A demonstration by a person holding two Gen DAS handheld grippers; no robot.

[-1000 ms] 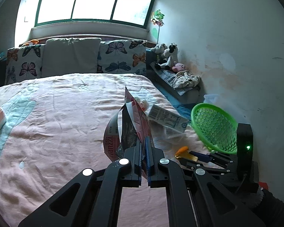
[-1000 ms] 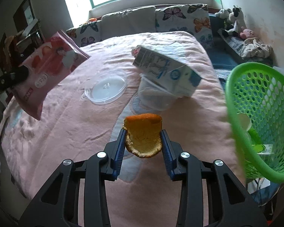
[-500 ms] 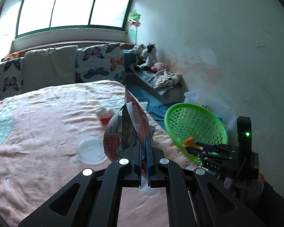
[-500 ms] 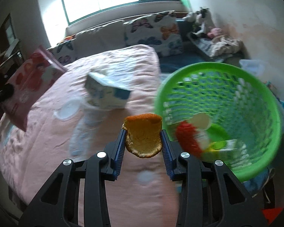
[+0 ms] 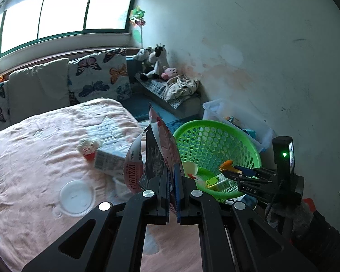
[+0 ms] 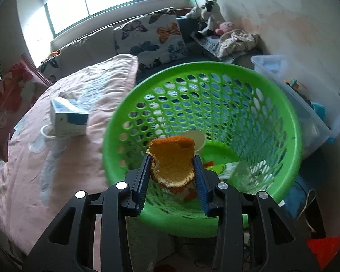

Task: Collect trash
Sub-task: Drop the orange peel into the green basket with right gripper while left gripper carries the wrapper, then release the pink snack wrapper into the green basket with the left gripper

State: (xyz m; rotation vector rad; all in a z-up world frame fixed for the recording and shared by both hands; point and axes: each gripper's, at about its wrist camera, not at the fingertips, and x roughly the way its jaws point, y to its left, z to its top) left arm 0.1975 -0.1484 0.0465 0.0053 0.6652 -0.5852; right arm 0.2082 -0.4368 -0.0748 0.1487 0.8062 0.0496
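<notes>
Right wrist view puts the orange peel at frame centre, pinched between the blue pads of the right gripper and hanging over the open mouth of the green basket, ready, I judge, to be dropped in. Several pieces already lie at the basket's bottom, among them a green-and-white carton and a pale round lid, so part of the collecting is done. Left on the pink bedspread are a blue-and-white milk carton resting on a clear cup. Only the left wrist view shows the left gripper pressed together on a red snack bag at centre, a clear round lid at lower left, a small red wrapper, and the right gripper from the side over the basket.
</notes>
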